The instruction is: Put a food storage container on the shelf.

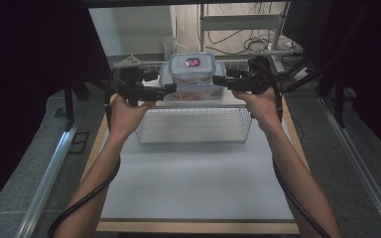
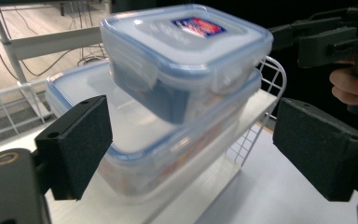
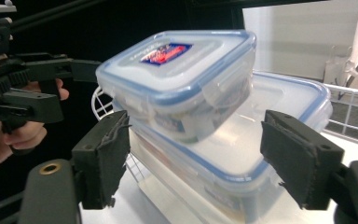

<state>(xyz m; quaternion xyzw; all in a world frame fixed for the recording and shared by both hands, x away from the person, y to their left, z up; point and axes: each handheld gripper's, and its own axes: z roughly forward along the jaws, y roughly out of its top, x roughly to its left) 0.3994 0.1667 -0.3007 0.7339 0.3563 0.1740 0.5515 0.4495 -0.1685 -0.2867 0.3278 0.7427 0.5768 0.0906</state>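
Atop large container (image 2: 135, 154) sits small container (image 2: 186, 56); fingers apart.

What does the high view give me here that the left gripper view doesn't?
High view: the whole table, the wire basket in front of the stack, both forearms, and the left tool and right tool flanking the stack, jaws open.
Left gripper view: the small container's blue clip edges and its tilt on the lid below.
Both: the small container stacked on the large container.
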